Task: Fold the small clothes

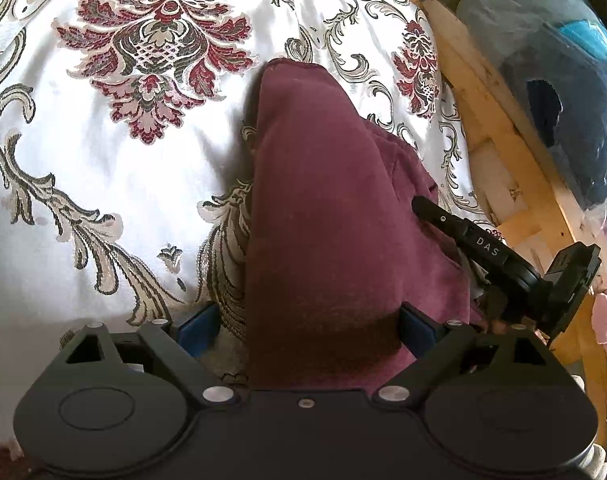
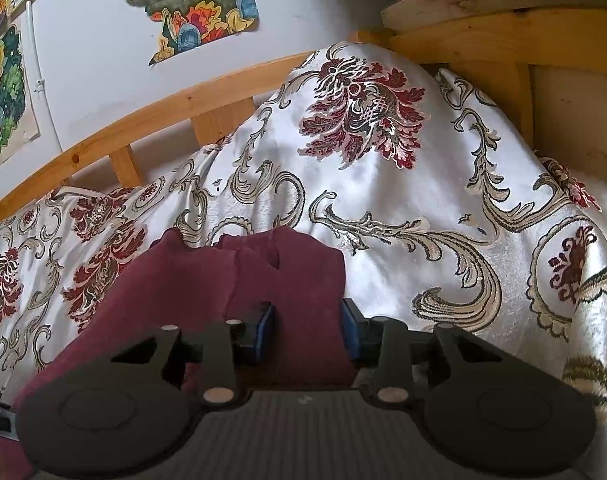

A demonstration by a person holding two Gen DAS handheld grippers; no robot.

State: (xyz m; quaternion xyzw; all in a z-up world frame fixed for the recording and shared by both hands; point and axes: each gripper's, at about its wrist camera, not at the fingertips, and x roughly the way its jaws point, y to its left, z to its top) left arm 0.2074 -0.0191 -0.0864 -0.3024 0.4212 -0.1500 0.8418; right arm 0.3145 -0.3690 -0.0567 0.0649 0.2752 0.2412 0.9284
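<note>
A maroon garment (image 1: 323,200) lies folded lengthwise on the patterned bedspread (image 1: 103,160). In the left wrist view its near end runs between the fingers of my left gripper (image 1: 306,330), which stands open wide; the left blue pad is clear of the cloth and the right pad sits at its edge. One black finger of the right gripper (image 1: 463,232) rests on the garment's right side. In the right wrist view my right gripper (image 2: 308,330) is shut on a thick fold of the maroon garment (image 2: 183,280), with both blue pads against the cloth.
A wooden bed frame (image 1: 503,120) runs along the right, with a dark bundle in a plastic bag (image 1: 563,100) beyond it. Wooden rails (image 2: 163,112) and a white wall with colourful pictures (image 2: 191,4) lie behind the bed. The bedspread (image 2: 423,200) humps up ahead.
</note>
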